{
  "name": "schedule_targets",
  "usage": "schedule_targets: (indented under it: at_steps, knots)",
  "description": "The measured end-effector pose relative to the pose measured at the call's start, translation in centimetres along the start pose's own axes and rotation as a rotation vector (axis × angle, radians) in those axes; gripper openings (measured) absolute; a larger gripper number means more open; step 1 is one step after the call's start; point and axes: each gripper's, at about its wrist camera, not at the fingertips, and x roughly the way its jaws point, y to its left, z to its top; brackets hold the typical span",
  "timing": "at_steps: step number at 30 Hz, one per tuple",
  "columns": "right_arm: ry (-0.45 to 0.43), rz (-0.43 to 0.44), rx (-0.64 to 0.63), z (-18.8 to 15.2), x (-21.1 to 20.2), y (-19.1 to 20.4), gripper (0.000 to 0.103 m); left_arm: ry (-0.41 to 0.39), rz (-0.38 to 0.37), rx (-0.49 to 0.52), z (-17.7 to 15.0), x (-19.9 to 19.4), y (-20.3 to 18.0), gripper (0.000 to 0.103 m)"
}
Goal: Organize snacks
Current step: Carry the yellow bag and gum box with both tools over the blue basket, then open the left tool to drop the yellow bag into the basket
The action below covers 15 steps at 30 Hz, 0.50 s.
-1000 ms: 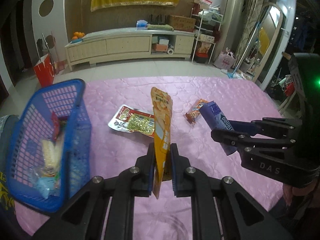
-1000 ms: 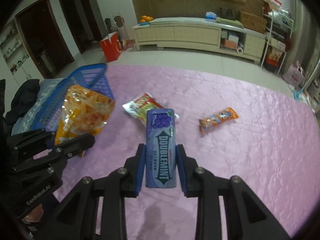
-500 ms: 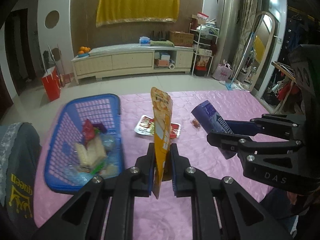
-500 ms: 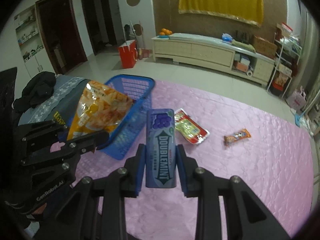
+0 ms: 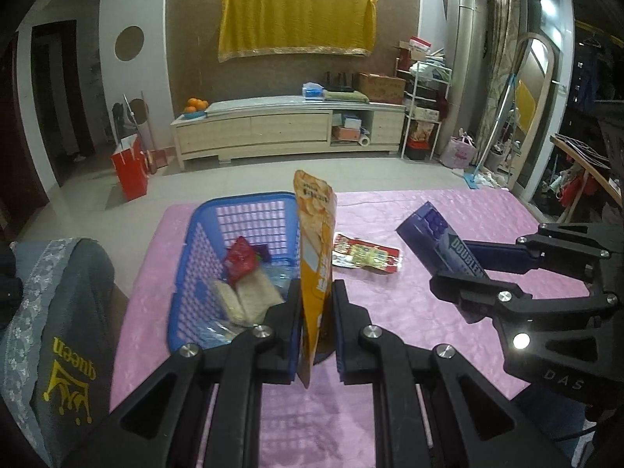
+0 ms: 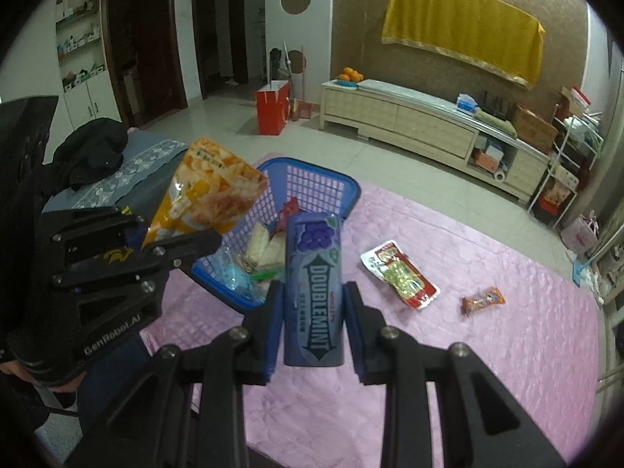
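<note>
My left gripper (image 5: pixel 316 304) is shut on an orange chip bag (image 5: pixel 315 241), held upright above the pink table near the blue basket (image 5: pixel 191 269); the bag also shows in the right wrist view (image 6: pixel 206 202). My right gripper (image 6: pixel 312 304) is shut on a purple Doublemint pack (image 6: pixel 314 284), held above the table just right of the basket (image 6: pixel 323 183); the pack also shows in the left wrist view (image 5: pixel 440 238). The basket holds several snacks. A red and yellow packet (image 6: pixel 401 277) and a small orange bar (image 6: pixel 483 299) lie on the table.
The pink quilted table (image 6: pixel 487 370) stretches to the right. A grey chair with a dark jacket (image 6: pixel 97 152) stands to the left of the basket. A TV cabinet (image 5: pixel 288 128) and a red bag (image 5: pixel 130 171) stand on the floor beyond.
Both grippers have risen and drawn back with their snacks. The basket has come from the far left towards the middle of both views.
</note>
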Motion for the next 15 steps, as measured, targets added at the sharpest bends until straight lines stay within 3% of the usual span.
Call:
schedule_targets:
  at_steps: [6, 15]
  knots:
    - [0.038, 0.017, 0.026, 1.3, 3.4, 0.3, 0.034, 0.011, 0.000, -0.016, 0.1, 0.5, 2.8, 0.013]
    - [0.093, 0.032, 0.023, 3.3, 8.8, 1.3, 0.034, 0.087, -0.018, -0.048, 0.4, 4.7, 6.0, 0.013]
